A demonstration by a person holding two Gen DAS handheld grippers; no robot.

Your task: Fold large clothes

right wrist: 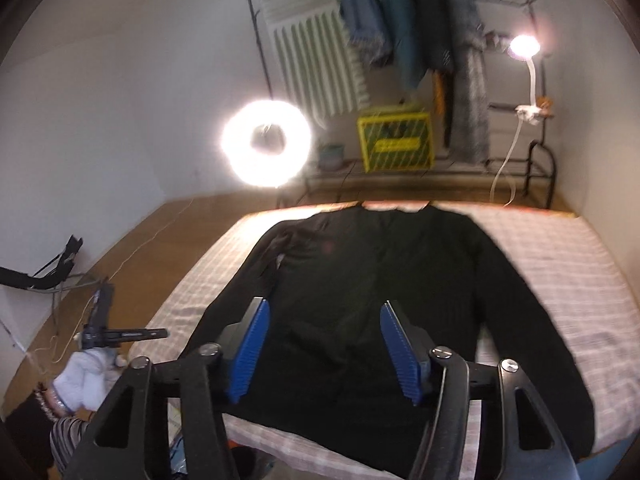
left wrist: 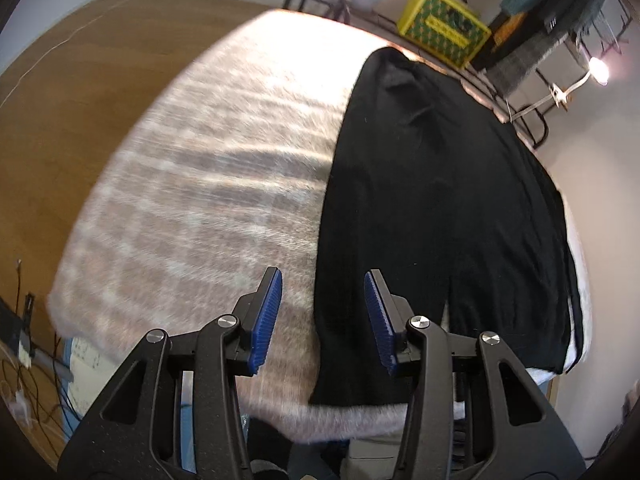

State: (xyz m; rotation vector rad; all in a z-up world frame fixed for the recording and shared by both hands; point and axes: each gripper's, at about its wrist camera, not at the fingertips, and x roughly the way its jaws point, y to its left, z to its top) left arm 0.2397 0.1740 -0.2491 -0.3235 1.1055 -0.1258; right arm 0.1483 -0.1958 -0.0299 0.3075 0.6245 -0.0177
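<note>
A black long-sleeved sweater (right wrist: 360, 260) lies spread flat, collar at the far end, on a bed with a pale checked cover (right wrist: 560, 272). My right gripper (right wrist: 325, 304) hovers over the sweater's lower body near the hem; its blue pads stand apart and grip nothing. In the left wrist view the sweater (left wrist: 440, 200) runs along the right side of the bed cover (left wrist: 200, 180). My left gripper (left wrist: 323, 276) is open above the sweater's left sleeve and edge near the bed's near end, with nothing between its pads. Both views are motion-blurred.
A bright ring light (right wrist: 266, 140) stands past the bed's far left corner, with a yellow crate (right wrist: 394, 140), a radiator and a rack of hanging clothes (right wrist: 420, 20) behind. A small lamp (right wrist: 524, 46) glows at the far right. A white-gloved hand (right wrist: 86, 376) and cables are at lower left over wooden floor.
</note>
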